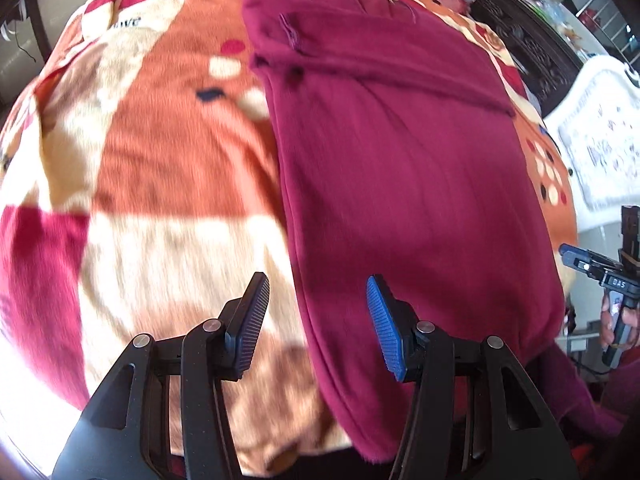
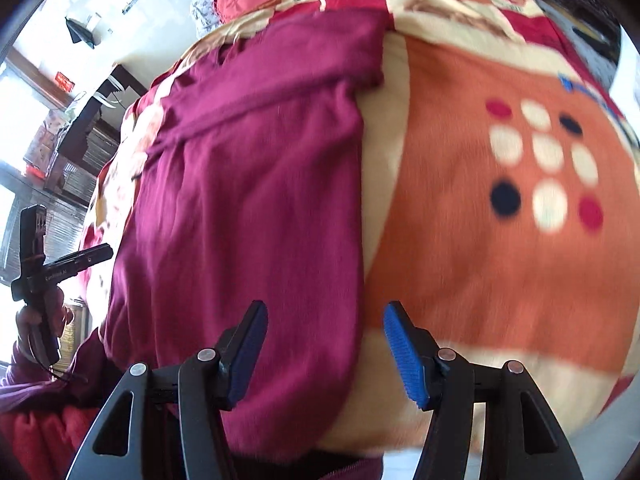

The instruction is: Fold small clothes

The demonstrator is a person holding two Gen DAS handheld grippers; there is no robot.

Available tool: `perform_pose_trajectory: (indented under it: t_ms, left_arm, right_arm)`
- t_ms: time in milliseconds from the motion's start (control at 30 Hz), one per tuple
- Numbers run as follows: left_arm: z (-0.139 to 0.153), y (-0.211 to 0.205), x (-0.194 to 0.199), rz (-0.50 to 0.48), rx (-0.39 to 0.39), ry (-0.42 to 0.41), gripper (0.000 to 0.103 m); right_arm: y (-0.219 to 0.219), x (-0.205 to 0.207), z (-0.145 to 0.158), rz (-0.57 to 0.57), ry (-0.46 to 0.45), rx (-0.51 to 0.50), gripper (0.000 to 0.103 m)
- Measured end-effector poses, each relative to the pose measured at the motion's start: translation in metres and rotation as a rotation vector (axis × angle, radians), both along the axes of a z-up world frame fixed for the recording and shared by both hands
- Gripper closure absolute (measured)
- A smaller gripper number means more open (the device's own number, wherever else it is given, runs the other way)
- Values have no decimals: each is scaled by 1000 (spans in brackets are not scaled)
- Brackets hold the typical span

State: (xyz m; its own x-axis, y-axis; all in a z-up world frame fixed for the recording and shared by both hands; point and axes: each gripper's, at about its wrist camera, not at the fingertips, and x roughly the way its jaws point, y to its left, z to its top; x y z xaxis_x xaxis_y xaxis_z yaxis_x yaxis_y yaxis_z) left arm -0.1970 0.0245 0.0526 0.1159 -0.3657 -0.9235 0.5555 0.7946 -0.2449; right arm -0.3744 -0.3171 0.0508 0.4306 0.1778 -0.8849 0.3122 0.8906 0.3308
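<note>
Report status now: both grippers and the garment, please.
Left gripper open, empty. Right gripper open, empty. Maroon garment flat on blanket, partly folded. Nothing in the way.

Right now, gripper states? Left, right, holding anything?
Left gripper: open, empty, over the left edge of the garment.
Right gripper: open, empty, over the garment's right edge.
</note>
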Motion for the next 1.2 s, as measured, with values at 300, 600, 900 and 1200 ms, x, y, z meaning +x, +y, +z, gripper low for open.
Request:
perform_pose_trajectory:
  t_ms: [300,600,900,1200]
  left_arm:
    - [-20,24,-32,20,2,81,52]
    - [-27,21,-35,32,-36,132,50]
    - [-28,10,-40,15,-26,111,48]
    - [-30,-1,-45,-15,10,99,48]
  right_arm:
    - [13,-48,-27,-57,-23,136,45]
    - [19,-55,-42,-84,-67,252,42]
    - [30,-55,-37,-19,-76,193,73]
    - [24,-50,-45,-48,-72,256,72]
